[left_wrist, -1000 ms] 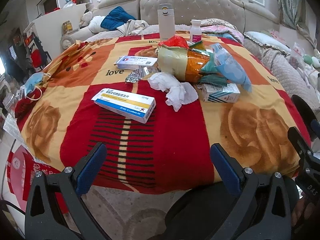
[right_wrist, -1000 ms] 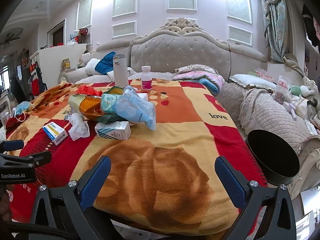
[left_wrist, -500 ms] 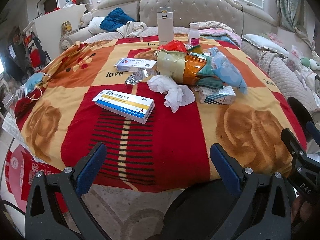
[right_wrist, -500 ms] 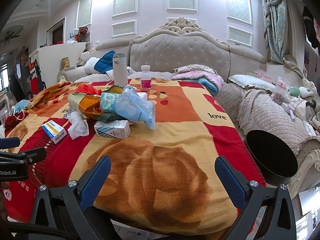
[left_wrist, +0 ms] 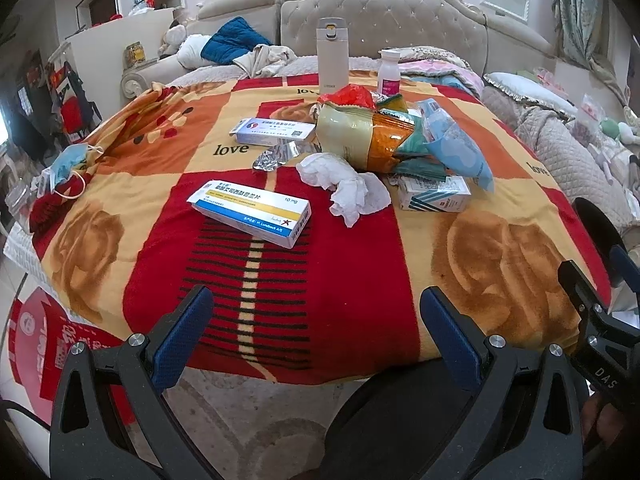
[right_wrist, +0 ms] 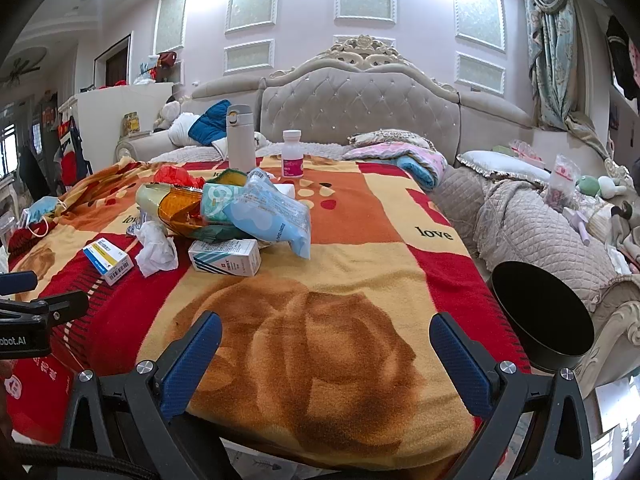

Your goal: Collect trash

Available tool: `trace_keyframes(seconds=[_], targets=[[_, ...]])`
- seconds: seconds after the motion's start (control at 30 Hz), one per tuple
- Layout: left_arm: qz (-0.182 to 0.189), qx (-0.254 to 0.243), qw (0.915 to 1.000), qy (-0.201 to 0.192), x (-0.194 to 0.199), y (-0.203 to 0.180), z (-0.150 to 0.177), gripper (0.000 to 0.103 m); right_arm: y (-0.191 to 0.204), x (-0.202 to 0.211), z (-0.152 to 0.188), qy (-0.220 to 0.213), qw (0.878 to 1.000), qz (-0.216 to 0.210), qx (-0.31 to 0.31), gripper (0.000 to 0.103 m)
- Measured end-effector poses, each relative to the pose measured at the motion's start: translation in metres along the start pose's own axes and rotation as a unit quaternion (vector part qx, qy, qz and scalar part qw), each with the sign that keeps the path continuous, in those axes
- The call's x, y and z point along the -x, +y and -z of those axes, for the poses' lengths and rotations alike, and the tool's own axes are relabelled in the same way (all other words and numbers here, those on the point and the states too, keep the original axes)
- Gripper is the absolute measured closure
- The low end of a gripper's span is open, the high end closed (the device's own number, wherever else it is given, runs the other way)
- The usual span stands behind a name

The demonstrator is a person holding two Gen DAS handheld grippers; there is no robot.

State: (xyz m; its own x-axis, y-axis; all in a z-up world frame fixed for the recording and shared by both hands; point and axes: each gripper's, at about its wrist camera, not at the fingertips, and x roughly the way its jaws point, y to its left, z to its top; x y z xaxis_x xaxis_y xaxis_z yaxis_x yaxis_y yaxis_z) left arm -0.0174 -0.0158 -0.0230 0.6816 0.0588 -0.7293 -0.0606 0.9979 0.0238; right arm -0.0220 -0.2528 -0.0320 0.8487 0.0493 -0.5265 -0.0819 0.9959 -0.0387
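Trash lies on a red and orange blanket over a table: a yellow-blue medicine box, a crumpled white tissue, a striped small box, a pile of snack wrappers with a pale blue packet, foil and another box. My left gripper hangs open short of the table's near edge. My right gripper is open over the near right corner. A black round bin stands right of the table.
A white flask and a pink-labelled bottle stand at the far edge. A blue face mask lies at the left edge. A tufted sofa and quilted seat surround the table. A dark seat is below.
Both grippers have drawn back slightly from the table; the blanket's near edge and floor show more in the left view. Nothing on the table has moved.
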Motion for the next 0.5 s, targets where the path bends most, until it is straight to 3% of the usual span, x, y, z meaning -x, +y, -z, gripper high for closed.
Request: trace_keyframes(seconds=[0.3, 0.5], targets=[[-0.005, 0.007, 0.9999, -0.005, 0.000, 0.005, -0.001, 0.000, 0.002, 0.000, -0.001, 0.001, 1.000, -0.009, 0.001, 0.000], [-0.011, 0.010, 0.9997, -0.018, -0.001, 0.018, -0.008, 0.000, 0.011, -0.002, -0.032, 0.003, 0.999, -0.029, -0.013, 0.000]])
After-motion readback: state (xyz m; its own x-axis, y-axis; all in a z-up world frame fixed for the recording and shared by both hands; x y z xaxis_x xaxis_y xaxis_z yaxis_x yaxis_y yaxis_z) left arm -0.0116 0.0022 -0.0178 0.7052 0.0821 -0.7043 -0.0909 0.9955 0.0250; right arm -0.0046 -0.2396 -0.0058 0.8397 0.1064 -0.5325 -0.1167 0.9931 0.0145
